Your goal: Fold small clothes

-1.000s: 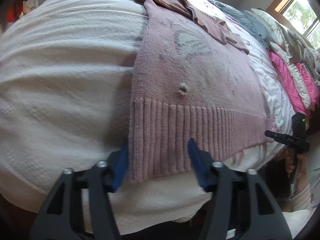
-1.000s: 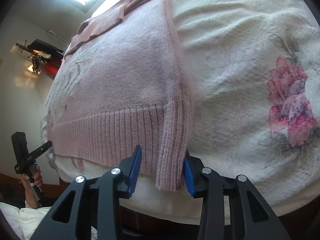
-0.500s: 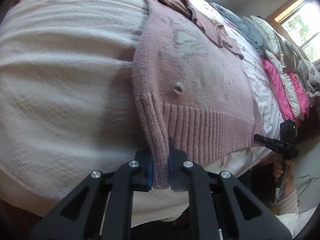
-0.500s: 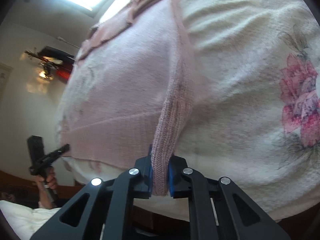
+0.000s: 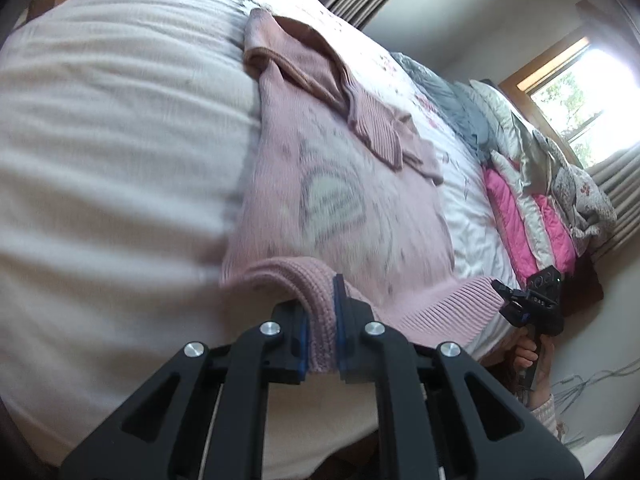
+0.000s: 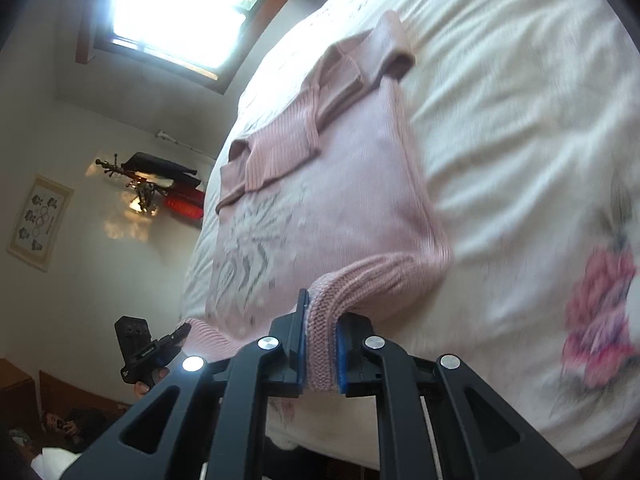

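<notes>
A pink sweater [image 5: 344,200] lies flat on the bed [image 5: 112,160], its long axis running from the ribbed hem at the near edge up toward the collar at about 12 o'clock in the left wrist view. Its sleeves [image 5: 372,128] are folded across the chest near the far end. A pale feather-like pattern marks the front.

The left tongs [image 5: 322,336] are clamped on the hem's left corner, the knit bunched between the blue pads and lifted off the bedspread. The right tongs [image 6: 322,356] are clamped on the hem's other corner in the same way, with the ribbing arching up from the bed into the jaws.

In the right wrist view the sweater stretches away toward 11 o'clock, and the left tongs show at 8 o'clock, gripped by a hand [image 6: 150,384]. In the left wrist view the right tongs appear at 3 o'clock at the raised hem. Pink and white bedding [image 5: 532,220] is piled at 2 o'clock, beneath a window [image 5: 576,96].
</notes>
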